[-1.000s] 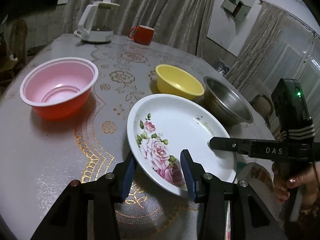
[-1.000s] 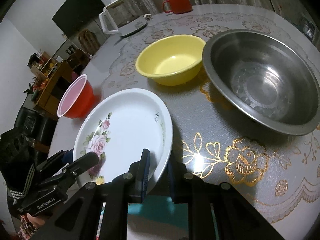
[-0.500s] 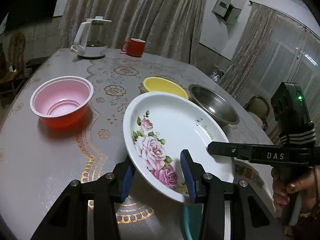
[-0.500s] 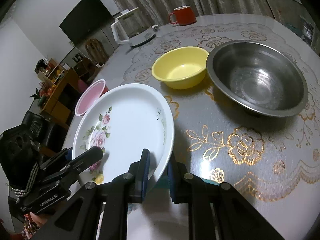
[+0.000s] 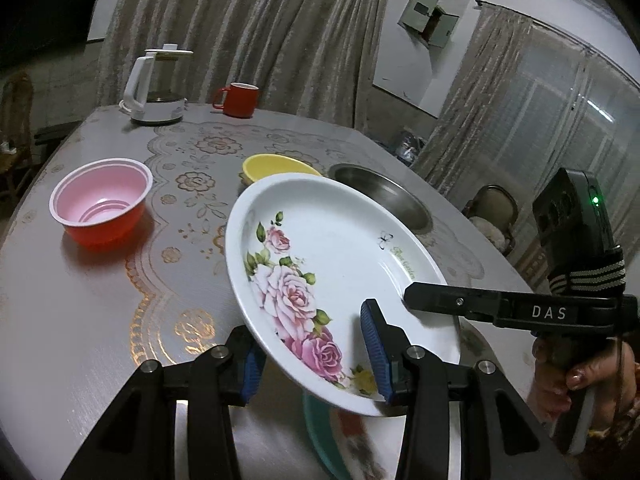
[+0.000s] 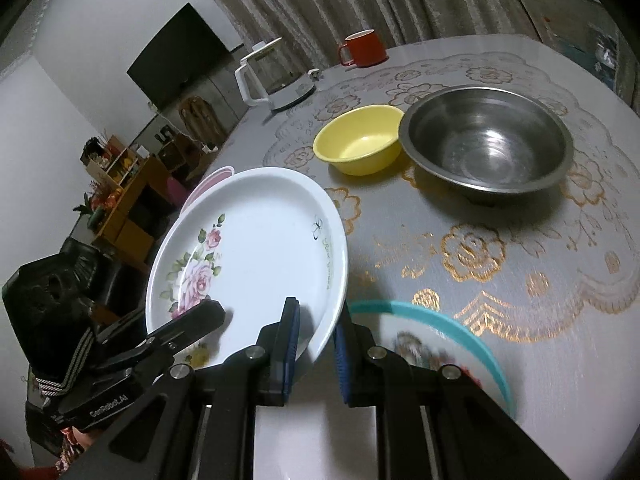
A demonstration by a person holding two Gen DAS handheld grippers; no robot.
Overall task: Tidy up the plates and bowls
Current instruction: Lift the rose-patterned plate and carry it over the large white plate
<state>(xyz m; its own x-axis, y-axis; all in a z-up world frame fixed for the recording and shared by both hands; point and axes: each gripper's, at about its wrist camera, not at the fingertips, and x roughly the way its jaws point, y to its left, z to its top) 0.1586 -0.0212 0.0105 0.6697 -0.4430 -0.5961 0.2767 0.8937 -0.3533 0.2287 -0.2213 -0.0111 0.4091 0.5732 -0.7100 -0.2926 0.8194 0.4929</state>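
White porcelain with pink roses, the round plate [image 5: 332, 276] hangs tilted above the desk's [image 5: 80, 300] near edge, each hand-held gripper clamped on its rim: the left hand-held gripper [image 5: 312, 354] at the near rim, the right hand-held gripper [image 6: 316, 344] at the side. Beneath it lies a teal-rimmed plate [image 6: 472, 340]. Farther on stand a red plastic bowl [image 5: 102, 208], a yellow bowl [image 6: 360, 144] and a steel bowl [image 6: 486, 144], with a white kettle [image 5: 154, 88] and a red mug [image 5: 238, 99] at the far edge.
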